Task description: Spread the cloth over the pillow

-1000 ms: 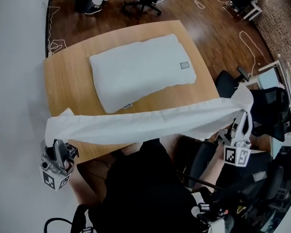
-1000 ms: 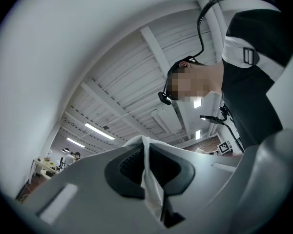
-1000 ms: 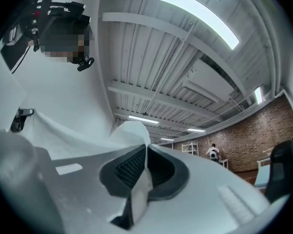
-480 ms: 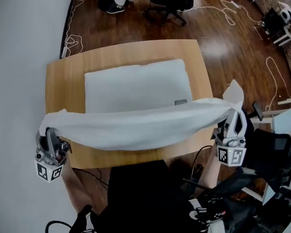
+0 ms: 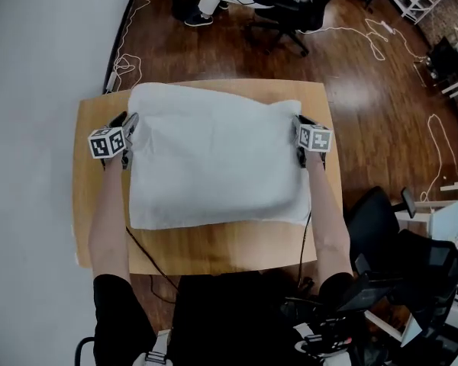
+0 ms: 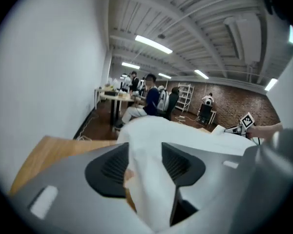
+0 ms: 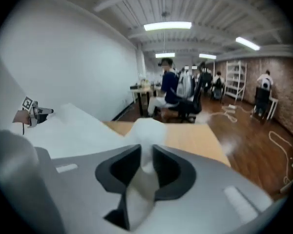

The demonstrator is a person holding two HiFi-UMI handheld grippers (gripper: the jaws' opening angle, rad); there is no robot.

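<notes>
A white cloth (image 5: 214, 158) lies spread flat over the pillow on the wooden table (image 5: 214, 246) and hides the pillow completely. My left gripper (image 5: 127, 126) is at the cloth's far left corner. Its jaws have just been opening: a fold of cloth (image 6: 146, 179) hangs loosely between them, with a gap beside the left pad (image 6: 112, 167). My right gripper (image 5: 300, 124) is at the far right corner. Its jaws have just been opening a little, and a thin strip of cloth (image 7: 147, 167) still fills the narrow gap and touches both pads.
A white wall runs along the table's left side. Beyond the far edge, a person sits on an office chair (image 5: 282, 2), with cables (image 5: 126, 59) on the wood floor. Black chairs (image 5: 382, 219) stand at the near right.
Both grippers swung from the near side of the table out over the pillow and down to its far corners. The cloth, which hung as a stretched band, now lies flat over the pillow.
</notes>
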